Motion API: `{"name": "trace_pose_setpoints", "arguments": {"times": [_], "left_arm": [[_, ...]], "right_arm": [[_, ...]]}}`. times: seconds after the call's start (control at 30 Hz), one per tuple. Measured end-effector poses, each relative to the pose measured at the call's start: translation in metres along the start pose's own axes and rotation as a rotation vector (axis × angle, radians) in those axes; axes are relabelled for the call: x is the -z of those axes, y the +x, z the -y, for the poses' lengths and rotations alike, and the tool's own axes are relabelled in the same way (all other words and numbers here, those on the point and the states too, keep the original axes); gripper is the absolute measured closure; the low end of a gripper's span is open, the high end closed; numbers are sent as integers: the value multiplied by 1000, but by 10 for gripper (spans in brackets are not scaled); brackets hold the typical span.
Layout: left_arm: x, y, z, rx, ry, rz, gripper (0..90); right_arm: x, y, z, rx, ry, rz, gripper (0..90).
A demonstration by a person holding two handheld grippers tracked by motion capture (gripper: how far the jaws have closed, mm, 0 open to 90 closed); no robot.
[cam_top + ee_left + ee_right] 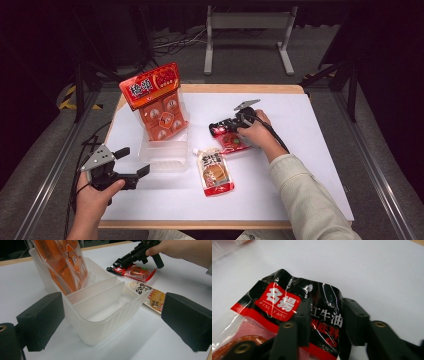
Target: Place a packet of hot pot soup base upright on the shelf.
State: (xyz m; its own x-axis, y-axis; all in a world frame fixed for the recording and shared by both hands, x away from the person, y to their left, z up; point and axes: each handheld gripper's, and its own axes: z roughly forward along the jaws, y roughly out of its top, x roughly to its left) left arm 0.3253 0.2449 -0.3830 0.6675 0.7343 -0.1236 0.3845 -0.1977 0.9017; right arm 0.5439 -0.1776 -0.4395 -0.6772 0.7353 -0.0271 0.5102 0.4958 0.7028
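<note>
high: overhead, forward-down | gripper views: close, low (sharing black-red packet (287, 315))

sleeve (305, 192): cream knit | fingers (41, 321): black, blocky | top plate (98, 158): grey, three-cornered

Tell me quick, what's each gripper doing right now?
Left gripper: open, holding nothing, beside the clear bin.
Right gripper: closed on the black and red packet.

One white table (310, 165). One clear plastic divided bin (164, 156), three compartments showing. One tall orange snack bag (156, 100) standing in it. Two sauce packets: one black-and-red (234, 141), one spouted white-and-red (215, 172). Two handheld grippers: left (134, 162), right (216, 129).
</note>
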Motion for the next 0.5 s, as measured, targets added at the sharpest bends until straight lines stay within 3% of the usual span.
{"name": "trace_pose_setpoints", "arguments": {"times": [0.03,0.07,0.1,0.2,0.33,0.5], "left_arm": [[0,0,0,0,0,0,56],[0,0,0,2,1,2,56],[0,0,0,0,1,0,56],[-1,1,0,-1,3,1,56],[-2,2,0,1,2,2,57],[-3,2,-1,5,-1,4,57]], "right_arm": [[1,1,0,6,2,-7,718],[1,1,0,6,2,-7,718],[1,2,0,10,3,-12,796],[2,3,1,23,1,-22,865],[4,4,0,27,9,-17,887],[19,1,0,-2,-51,-45,888]]}}
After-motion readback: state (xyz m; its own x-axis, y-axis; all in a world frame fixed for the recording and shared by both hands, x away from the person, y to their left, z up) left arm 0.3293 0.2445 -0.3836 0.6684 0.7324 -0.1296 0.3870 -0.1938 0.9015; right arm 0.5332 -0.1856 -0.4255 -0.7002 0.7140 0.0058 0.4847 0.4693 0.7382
